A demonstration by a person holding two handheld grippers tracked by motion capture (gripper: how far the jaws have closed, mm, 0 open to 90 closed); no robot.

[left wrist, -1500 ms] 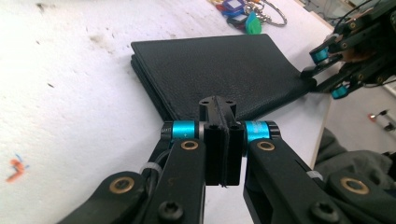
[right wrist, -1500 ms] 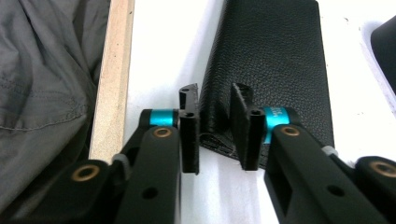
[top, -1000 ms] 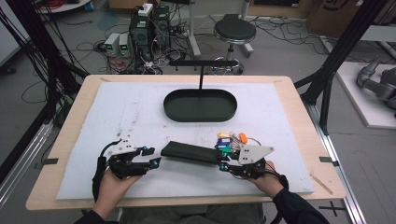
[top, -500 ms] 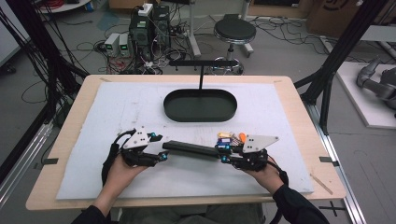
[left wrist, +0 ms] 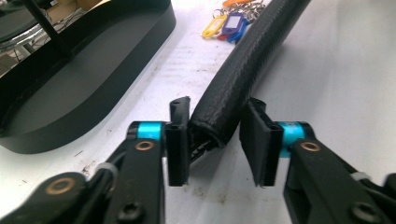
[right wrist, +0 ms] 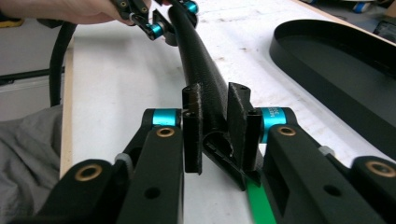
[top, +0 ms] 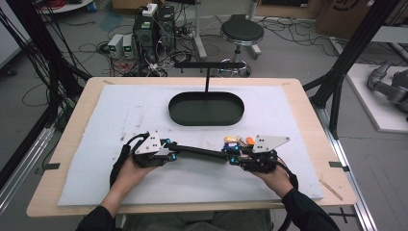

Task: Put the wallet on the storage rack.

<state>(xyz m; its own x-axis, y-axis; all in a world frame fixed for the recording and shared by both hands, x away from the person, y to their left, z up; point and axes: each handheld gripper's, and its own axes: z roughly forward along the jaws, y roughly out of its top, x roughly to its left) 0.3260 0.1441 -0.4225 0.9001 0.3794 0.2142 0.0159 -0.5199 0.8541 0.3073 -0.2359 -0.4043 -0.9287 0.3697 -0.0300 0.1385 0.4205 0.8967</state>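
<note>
Here, a long black pouch [top: 199, 153] with a pebbled skin lies across the near half of the white mat [top: 120, 115], stretched between two hand-held grippers. At its right end the right gripper [right wrist: 215, 133] has both pads clamped on the folded fabric, a strip of green showing just beneath the jaws. At the other end the left gripper [left wrist: 217, 140] straddles the pouch's open tip: the jaws have just been closing, one pad touches the fabric, the other stands a little apart, so the end sits between them without being pinched. A hand [top: 130, 171] backs each tool from the table's near edge. Just beyond the right gripper lies a cluster of coloured key tags [top: 236, 141]. Farther back, well apart from the pouch, rests an oval black tray [top: 207, 118] with a T-shaped stand [top: 208, 67] rising behind it.
</note>
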